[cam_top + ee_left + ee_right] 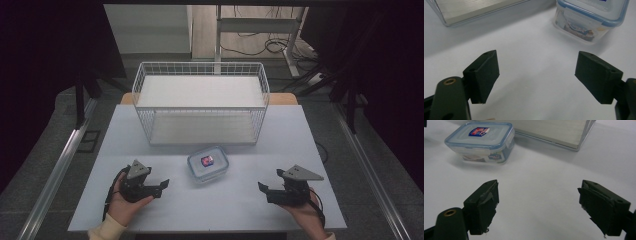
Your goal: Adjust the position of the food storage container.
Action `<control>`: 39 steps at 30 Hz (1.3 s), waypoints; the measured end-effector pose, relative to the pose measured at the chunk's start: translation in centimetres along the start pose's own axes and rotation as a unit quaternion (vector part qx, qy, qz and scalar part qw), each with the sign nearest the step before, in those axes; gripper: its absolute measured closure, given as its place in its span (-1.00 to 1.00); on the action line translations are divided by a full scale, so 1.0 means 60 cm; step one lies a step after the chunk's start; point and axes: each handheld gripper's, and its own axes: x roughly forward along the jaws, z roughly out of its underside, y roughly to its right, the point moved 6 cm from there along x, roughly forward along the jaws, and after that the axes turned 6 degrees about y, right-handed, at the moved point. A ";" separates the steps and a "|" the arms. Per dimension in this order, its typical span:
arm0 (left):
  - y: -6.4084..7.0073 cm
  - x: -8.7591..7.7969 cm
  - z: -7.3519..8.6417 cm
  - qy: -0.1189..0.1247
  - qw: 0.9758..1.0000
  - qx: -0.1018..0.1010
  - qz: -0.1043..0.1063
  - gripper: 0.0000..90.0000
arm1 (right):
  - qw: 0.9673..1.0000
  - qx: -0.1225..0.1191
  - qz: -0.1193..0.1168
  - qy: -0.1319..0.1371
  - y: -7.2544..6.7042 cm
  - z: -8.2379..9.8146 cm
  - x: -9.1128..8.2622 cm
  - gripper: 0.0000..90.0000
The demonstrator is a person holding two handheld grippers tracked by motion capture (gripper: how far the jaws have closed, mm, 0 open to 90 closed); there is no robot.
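A small clear box point(207, 164) with a blue-edged lid stands on the table point(150, 125), between the two grippers and just in front of the white wire basket point(200, 100). The left gripper point(161, 185) and the right gripper point(262, 189) rest low near the front edge of the table, each in a hand, both pointing inward at the box and apart from it. Both pairs of fingers point(484, 75) are spread wide and hold nothing; in the right gripper view the bare table lies between the fingers point(482, 206) too.

I think the work here is to pick up the box, perhaps to bring it to the basket. Several things may go wrong. The box is smooth plastic and looks light, so if one finger touches it before the other, it may slide or turn on the table instead of being caught. It also looks wide compared with the gap between the fingers, so a grip across the whole body may fail, and a grip on the lid rim alone may slip. If both grippers come in together, they may hit each other. The basket wall is near behind the box, and a push from the front can press the box against the wire.
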 end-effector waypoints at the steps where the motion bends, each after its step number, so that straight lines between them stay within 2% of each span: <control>1: 0.000 0.000 0.000 0.000 1.000 0.000 0.000 -0.58 | 1.000 -0.001 0.000 0.000 0.001 0.000 0.000 -0.64; 9: 0.000 0.001 0.001 -0.001 1.000 0.001 0.002 -0.59 | 1.000 -0.004 -0.004 -0.004 -0.001 0.004 0.004 -0.64; 12: 0.002 -0.001 -0.002 0.002 1.000 -0.003 0.009 -0.58 | 1.000 -0.005 -0.004 -0.005 -0.002 0.004 0.004 -0.64; 19: 0.001 0.002 0.001 -0.003 1.000 0.003 0.008 -0.56 | 1.000 -0.008 -0.007 -0.011 0.000 0.009 0.008 -0.64; 31: 0.003 0.001 -0.001 -0.002 1.000 0.007 0.009 -0.56 | 1.000 -0.015 0.001 -0.016 -0.001 0.010 0.010 -0.64; 33: 0.003 0.001 -0.004 0.002 1.000 0.004 0.012 -0.54 | 1.000 -0.016 0.004 -0.018 -0.001 0.011 0.010 -0.64; 34: 0.006 0.003 -0.010 0.004 1.000 -0.008 0.023 -0.53 | 1.000 -0.015 0.005 -0.019 0.000 0.011 0.011 -0.63; 37: 0.014 0.006 -0.017 0.006 0.999 -0.008 0.030 -0.53 | 1.000 -0.013 0.004 -0.020 -0.001 0.011 0.012 -0.63; 39: 0.026 0.007 -0.027 0.009 0.999 0.001 0.040 -0.52 | 1.000 -0.016 0.005 -0.021 -0.002 0.012 0.013 -0.63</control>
